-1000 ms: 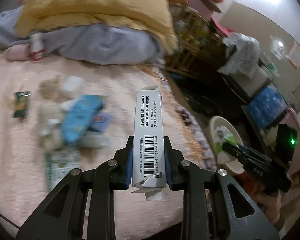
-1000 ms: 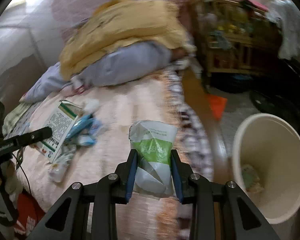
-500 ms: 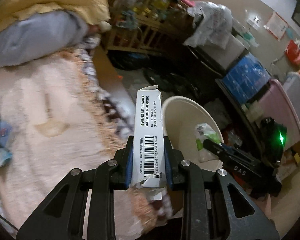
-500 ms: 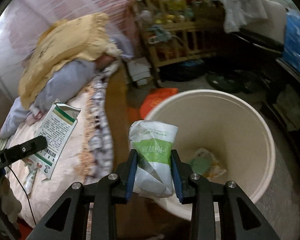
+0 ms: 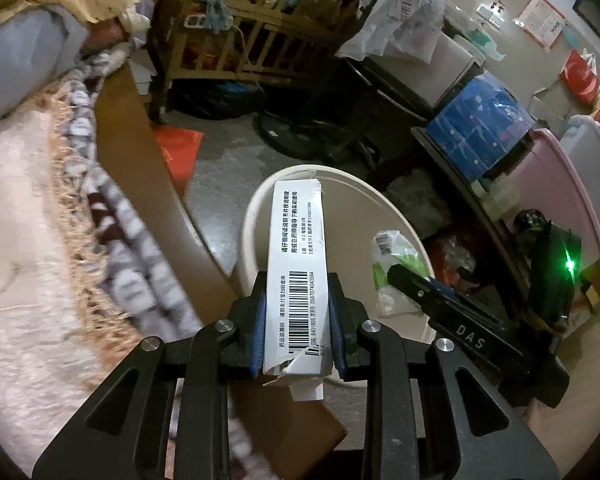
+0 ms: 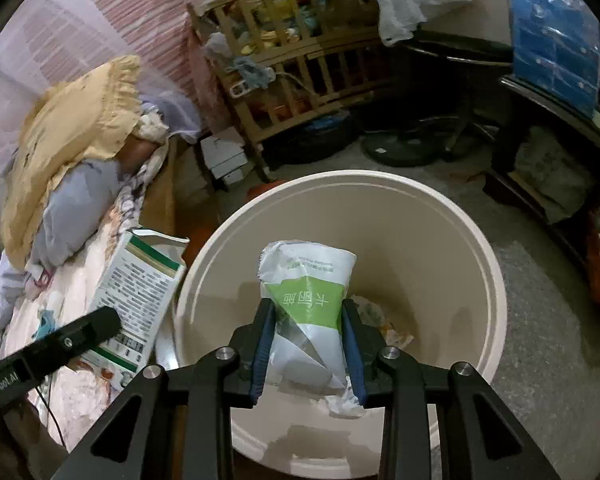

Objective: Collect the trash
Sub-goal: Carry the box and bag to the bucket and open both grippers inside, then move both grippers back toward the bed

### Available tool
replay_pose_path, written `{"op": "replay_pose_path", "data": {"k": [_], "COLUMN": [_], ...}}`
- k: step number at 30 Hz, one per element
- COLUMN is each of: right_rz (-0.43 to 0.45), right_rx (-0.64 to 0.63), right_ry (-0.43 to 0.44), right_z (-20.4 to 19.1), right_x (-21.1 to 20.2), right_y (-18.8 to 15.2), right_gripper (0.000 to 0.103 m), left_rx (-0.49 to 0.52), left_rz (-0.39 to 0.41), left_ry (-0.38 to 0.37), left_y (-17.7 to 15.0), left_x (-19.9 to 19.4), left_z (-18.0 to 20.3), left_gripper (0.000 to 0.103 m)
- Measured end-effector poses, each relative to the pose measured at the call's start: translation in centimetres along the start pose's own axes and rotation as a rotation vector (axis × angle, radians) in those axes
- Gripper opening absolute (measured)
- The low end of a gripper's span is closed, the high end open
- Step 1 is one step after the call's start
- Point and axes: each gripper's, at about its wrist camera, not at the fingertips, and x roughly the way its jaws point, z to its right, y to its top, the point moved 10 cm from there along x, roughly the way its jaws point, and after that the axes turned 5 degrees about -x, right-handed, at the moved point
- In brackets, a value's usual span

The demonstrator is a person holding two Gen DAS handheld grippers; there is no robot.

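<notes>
The right gripper (image 6: pixel 308 344) pinches a green-and-white wrapper (image 6: pixel 306 308) directly above the open bin (image 6: pixel 492 280). The left gripper (image 5: pixel 296 320) clamps a carton (image 5: pixel 298 264) lengthwise, short of the rim, bedside.

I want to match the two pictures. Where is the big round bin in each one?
Left wrist view: the bin is in the middle, partly hidden behind the white box.
Right wrist view: the bin fills the lower middle, behind the green-and-white packet.
Shared landmark: the wooden crib, above the bin in both.
</notes>
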Motion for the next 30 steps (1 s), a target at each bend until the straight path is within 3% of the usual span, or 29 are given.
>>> {"op": "replay_pose_path", "data": {"k": [2,4,7,9,12,19,23,30], "right_rz": [0.001,0.008,0.016,0.02,0.022,0.021,0.029,0.002], "right_rx": [0.025,0.05,0.074,0.072,0.063,-0.032,-0.091,-0.176], "right_ry": [-0.017,-0.025,-0.021,-0.015,-0.005,0.035,0.064,0.172], "right_z": [0.8,1.4,1.9,1.7,1.1,-3.5,-6.8,-14.4], "right_x": [0.2,0.3,0.1,-0.1,-0.4,-1.4,-2.2,-2.7], "right_y": [0.1,0.2,0.3,0.2,0.2,-0.1,-0.4,-2.2], "right_gripper": [0.038,0.053,0.057,0.058,0.059,0.06,0.07,0.072], "left_rx": [-0.001,-0.006,-0.025,-0.032,-0.032,-0.032,-0.051,-0.082], "left_rz": [-0.004,-0.008,-0.014,-0.006,0.011,0.078,0.113,0.162], "left_ry": [-0.017,-0.024,-0.029,-0.021,0.013,0.123,0.196,0.318], "left_y": [0.1,0.2,0.3,0.3,0.3,0.0,-0.6,-2.7], "left_x": [0.7,1.2,1.3,0.8,-0.5,-5.0,-8.0,-14.6], "left_z": [0.4,0.6,0.2,-0.2,-1.1,-4.3,-7.0,-12.5], "left_gripper": [0.024,0.025,0.034,0.048,0.048,0.048,0.048,0.048]}}
